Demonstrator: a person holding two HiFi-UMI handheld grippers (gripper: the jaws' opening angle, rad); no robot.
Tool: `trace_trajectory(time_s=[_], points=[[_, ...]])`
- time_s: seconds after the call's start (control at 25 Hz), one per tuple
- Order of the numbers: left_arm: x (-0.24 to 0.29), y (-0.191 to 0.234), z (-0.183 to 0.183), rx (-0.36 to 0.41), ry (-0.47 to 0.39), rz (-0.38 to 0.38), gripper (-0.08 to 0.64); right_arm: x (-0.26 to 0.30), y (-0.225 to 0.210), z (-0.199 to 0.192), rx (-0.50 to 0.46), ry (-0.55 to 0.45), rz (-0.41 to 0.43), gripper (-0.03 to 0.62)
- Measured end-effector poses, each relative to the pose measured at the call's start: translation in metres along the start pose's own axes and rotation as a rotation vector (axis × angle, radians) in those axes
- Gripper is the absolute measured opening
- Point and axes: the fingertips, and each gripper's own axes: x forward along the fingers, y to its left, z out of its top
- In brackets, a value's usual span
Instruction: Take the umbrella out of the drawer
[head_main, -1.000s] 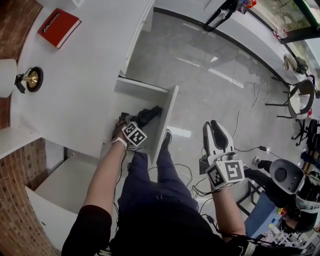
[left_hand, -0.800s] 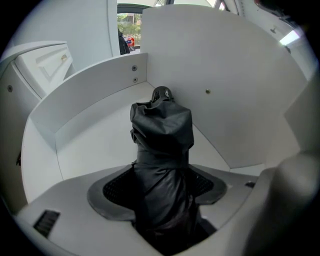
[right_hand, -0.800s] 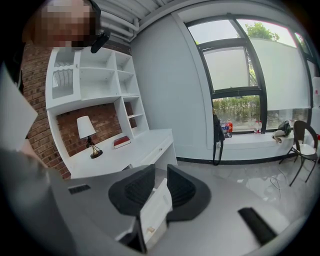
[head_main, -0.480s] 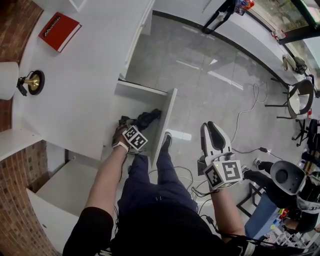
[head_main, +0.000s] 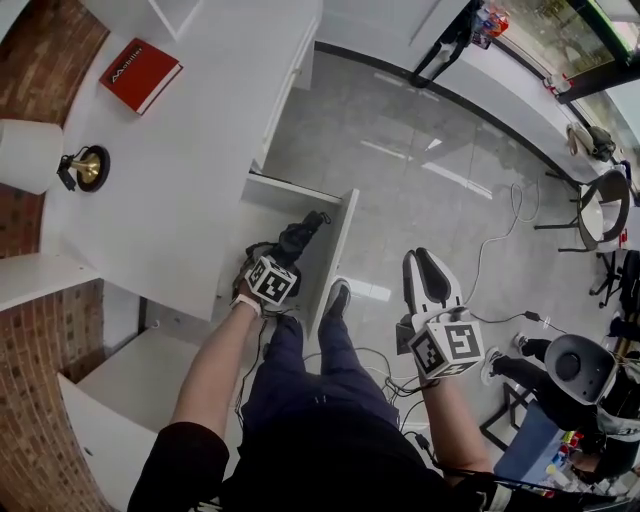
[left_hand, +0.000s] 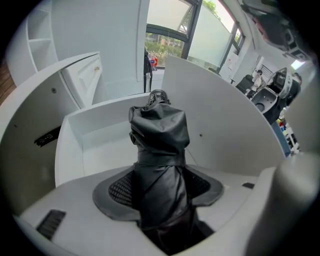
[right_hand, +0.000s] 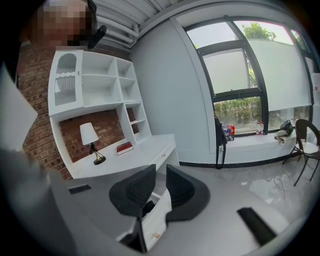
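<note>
The black folded umbrella (head_main: 300, 238) stands up out of the open white drawer (head_main: 338, 232) under the desk. My left gripper (head_main: 268, 256) points steeply down over the drawer. Its jaws have just been closing, and the pads now press on the umbrella (left_hand: 159, 145) from both sides. In the left gripper view the umbrella's wrapped body rises from between the pads (left_hand: 120, 189), with the drawer's inner wall (left_hand: 95, 135) behind it. My right gripper (head_main: 425, 262) hangs over the floor to the right of the drawer. Its jaws stand slightly apart and hold nothing, as the right gripper (right_hand: 159, 182) view confirms.
The white desk (head_main: 180, 170) carries a red book (head_main: 140, 75) and a small lamp (head_main: 60, 160). The person's foot (head_main: 335, 298) stands beside the drawer front. Cables (head_main: 500, 230) trail over the grey floor, with a chair (head_main: 600, 200) at far right.
My left gripper has risen with the umbrella in its jaws, and the umbrella's far end now pokes above the drawer's rim. The right gripper has stayed where it was.
</note>
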Motion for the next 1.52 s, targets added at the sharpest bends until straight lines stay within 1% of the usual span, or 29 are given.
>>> trace_trajectory(time_s=[0.08, 0.28, 0.36, 0.52, 0.68, 0.88, 1.16, 1.32, 1.52], points=[[-0.01, -0.004, 0.004, -0.015, -0.022, -0.004, 0.27, -0.003, 0.002, 0.007, -0.006, -0.014, 0.005, 0.063], [-0.045, -0.015, 0.023, -0.021, -0.086, -0.011, 0.27, -0.016, 0.002, 0.023, -0.011, -0.042, 0.01, 0.06], [-0.058, -0.017, 0.03, -0.038, -0.111, -0.011, 0.27, -0.022, 0.002, 0.028, -0.012, -0.052, 0.011, 0.059], [-0.088, -0.017, 0.043, -0.09, -0.165, -0.007, 0.27, -0.033, 0.003, 0.04, -0.013, -0.078, 0.02, 0.057], [-0.122, -0.022, 0.06, -0.163, -0.241, -0.032, 0.27, -0.04, 0.006, 0.053, -0.006, -0.103, 0.036, 0.054], [-0.167, -0.022, 0.076, -0.195, -0.318, -0.011, 0.27, -0.046, 0.011, 0.072, -0.005, -0.142, 0.066, 0.05], [-0.23, -0.012, 0.084, -0.272, -0.437, 0.017, 0.27, -0.049, 0.035, 0.093, -0.015, -0.18, 0.11, 0.044], [-0.259, 0.0, 0.082, -0.269, -0.465, 0.061, 0.27, -0.052, 0.049, 0.104, -0.031, -0.196, 0.133, 0.043], [-0.283, 0.034, 0.071, -0.276, -0.482, 0.114, 0.27, -0.048, 0.064, 0.122, -0.031, -0.226, 0.131, 0.042]])
